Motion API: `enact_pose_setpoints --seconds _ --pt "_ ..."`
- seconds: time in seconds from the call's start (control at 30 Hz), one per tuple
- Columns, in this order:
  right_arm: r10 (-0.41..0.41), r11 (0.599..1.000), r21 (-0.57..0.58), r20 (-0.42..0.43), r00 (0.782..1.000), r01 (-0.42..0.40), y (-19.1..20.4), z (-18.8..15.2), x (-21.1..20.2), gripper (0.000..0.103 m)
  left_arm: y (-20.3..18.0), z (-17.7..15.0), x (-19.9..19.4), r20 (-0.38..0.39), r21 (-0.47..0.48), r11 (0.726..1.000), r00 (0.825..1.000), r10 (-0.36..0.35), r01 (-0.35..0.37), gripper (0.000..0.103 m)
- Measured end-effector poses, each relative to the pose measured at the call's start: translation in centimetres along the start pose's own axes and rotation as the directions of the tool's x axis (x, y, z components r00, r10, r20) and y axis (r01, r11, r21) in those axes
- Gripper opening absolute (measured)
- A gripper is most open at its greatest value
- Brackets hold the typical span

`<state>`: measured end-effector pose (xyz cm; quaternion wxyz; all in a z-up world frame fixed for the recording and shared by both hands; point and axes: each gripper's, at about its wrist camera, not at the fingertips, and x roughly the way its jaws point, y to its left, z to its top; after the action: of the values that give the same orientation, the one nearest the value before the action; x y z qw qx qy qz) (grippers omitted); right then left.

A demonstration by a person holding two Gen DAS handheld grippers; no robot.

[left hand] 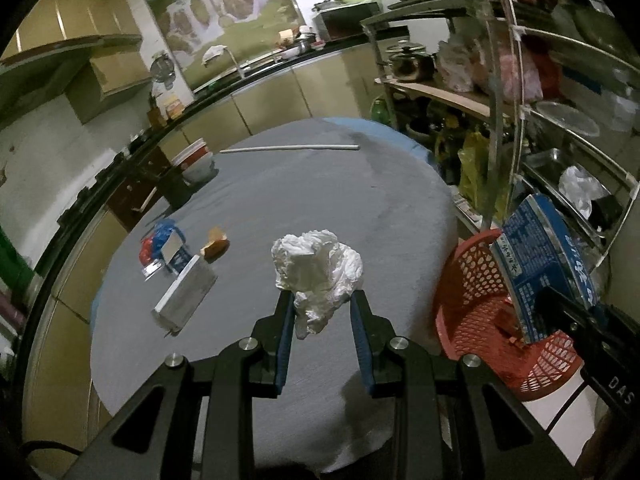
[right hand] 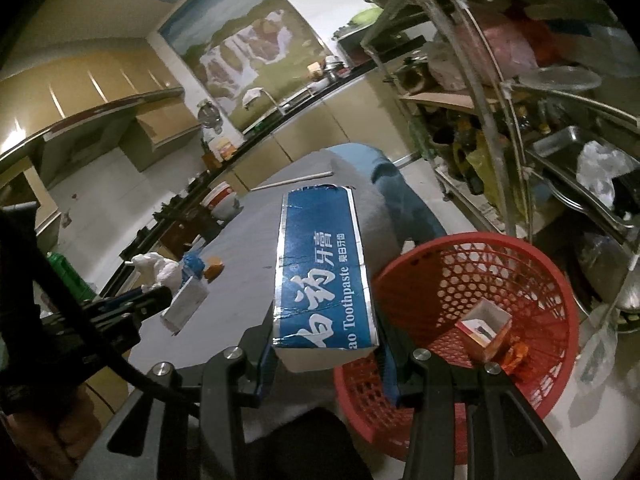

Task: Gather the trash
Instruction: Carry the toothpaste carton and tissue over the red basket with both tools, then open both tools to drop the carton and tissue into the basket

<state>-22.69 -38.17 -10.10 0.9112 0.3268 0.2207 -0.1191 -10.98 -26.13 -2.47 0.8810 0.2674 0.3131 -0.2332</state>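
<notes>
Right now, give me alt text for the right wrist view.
The right tool grips a blue toothpaste box beside a red mesh basket holding a small carton. Left, the other tool holds crumpled white tissue above a grey table.

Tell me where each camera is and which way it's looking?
Left wrist: sits on the left hand-held gripper, looking along its fingers at the crumpled tissue it holds over the grey table; no body shows.
Right wrist: sits on the right hand-held gripper, looking at the blue toothpaste box it holds beside the red basket; no body shows.
Shared: tissue, toothpaste box, basket, table, white stick.
</notes>
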Motion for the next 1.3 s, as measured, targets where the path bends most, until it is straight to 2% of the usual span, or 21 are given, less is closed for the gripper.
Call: enact_pose_setpoints --seconds 0.4,0.47,0.53,0.6,0.7,0.73,0.8,0.87,0.9,0.97,1.07,1.13,1.23,1.3 --pt "-0.045 0.996 0.071 -0.007 0.999 0.045 -3.4 0.0 0.1 0.045 -2.8 1.0 1.2 -0.019 0.048 0.998 0.999 -0.036 0.036 0.03" --pt "-0.052 0.996 0.077 -0.009 0.999 0.052 -3.8 0.0 0.1 0.045 -3.1 1.2 1.4 -0.024 0.049 0.997 0.998 -0.058 0.059 0.03" --pt "-0.067 0.994 0.083 -0.009 0.998 0.067 -4.4 0.0 0.0 0.045 -3.6 1.5 1.6 -0.038 0.041 0.991 0.992 -0.124 0.126 0.03" --pt "-0.083 0.993 0.085 -0.011 0.996 0.084 -5.0 0.1 -0.1 0.045 -4.3 1.6 1.9 -0.053 0.041 0.978 0.978 -0.202 0.204 0.03" --pt "-0.105 0.989 0.104 -0.017 0.994 0.106 -6.1 0.0 -0.4 0.045 -5.4 1.9 2.8 -0.09 0.026 0.947 0.944 -0.317 0.32 0.031" --pt "-0.113 0.987 0.114 -0.021 0.993 0.115 -6.6 0.0 -0.5 0.045 -5.9 1.9 3.3 -0.105 0.021 0.932 0.928 -0.357 0.361 0.031" --pt "-0.127 0.984 0.122 -0.03 0.991 0.13 -7.1 0.0 -0.5 0.046 -6.6 1.8 4.0 -0.128 0.022 0.914 0.908 -0.399 0.405 0.033" --pt "-0.14 0.981 0.131 -0.036 0.99 0.143 -7.6 -0.1 -0.6 0.047 -7.7 1.6 4.7 -0.162 0.025 0.889 0.879 -0.448 0.457 0.034" --pt "-0.147 0.979 0.136 -0.038 0.988 0.15 -7.8 -0.2 -0.7 0.047 -8.2 1.5 5.0 -0.177 0.031 0.882 0.871 -0.457 0.469 0.038" --pt "-0.15 0.977 0.146 -0.047 0.988 0.155 -8.0 -0.3 -0.7 0.05 -8.6 1.2 5.2 -0.184 0.043 0.883 0.872 -0.453 0.468 0.04" --pt "-0.154 0.973 0.16 -0.07 0.986 0.164 -8.3 -0.4 -0.6 0.053 -8.5 0.8 5.2 -0.184 0.058 0.888 0.879 -0.44 0.457 0.056" --pt "-0.151 0.972 0.17 -0.08 0.985 0.163 -8.2 -0.5 -0.4 0.063 -7.7 0.7 5.0 -0.171 0.053 0.892 0.885 -0.434 0.448 0.057" --pt "-0.143 0.973 0.171 -0.072 0.987 0.154 -7.8 -0.4 -0.5 0.063 -5.8 0.6 4.6 -0.152 0.04 0.9 0.893 -0.424 0.434 0.058" --pt "-0.136 0.975 0.167 -0.063 0.989 0.145 -7.4 -0.4 -0.6 0.063 -4.2 0.0 4.4 -0.137 0.027 0.916 0.909 -0.394 0.401 0.06"
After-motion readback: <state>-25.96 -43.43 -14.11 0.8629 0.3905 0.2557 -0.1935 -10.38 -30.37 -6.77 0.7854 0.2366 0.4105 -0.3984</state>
